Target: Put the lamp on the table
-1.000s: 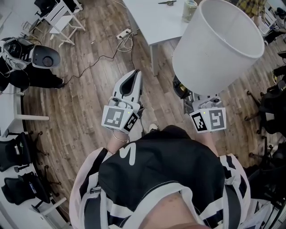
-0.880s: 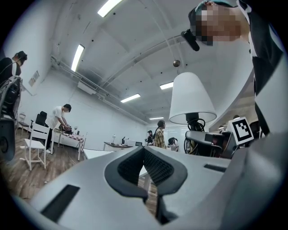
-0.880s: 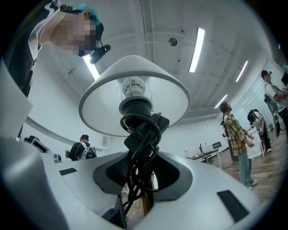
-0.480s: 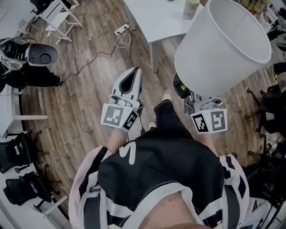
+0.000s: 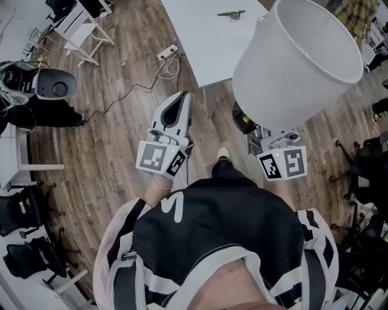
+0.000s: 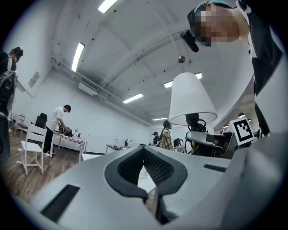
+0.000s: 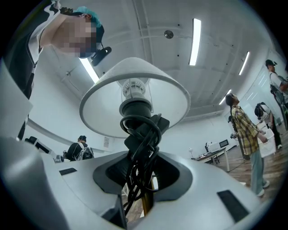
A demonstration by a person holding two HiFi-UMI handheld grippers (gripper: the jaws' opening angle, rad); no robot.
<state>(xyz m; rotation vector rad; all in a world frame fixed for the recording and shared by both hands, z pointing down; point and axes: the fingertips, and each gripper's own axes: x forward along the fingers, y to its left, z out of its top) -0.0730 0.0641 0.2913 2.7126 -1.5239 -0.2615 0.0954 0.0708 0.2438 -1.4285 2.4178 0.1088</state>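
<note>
- The right tongs (image 7: 142,167) were clamped on the stem of a lamp with a white cone-shaped fabric shade (image 5: 297,60), gripping just below its black socket, where a black cord was wound in loops round the stem
- The lamp was held in the air, its shade tilted up and away from the person; in the head view it hung over the brown wooden plank floor (image 5: 115,145) and overlapped the near corner of the white rectangular table (image 5: 203,30), without resting on it
- The left tongs (image 5: 180,102) were closed with nothing between them; they were carried level beside the lamp, well apart from it, pointing toward the table
- A small dark tool (image 5: 231,13) lay on the table; a white power strip (image 5: 168,48) lay on the floor beside it
</note>
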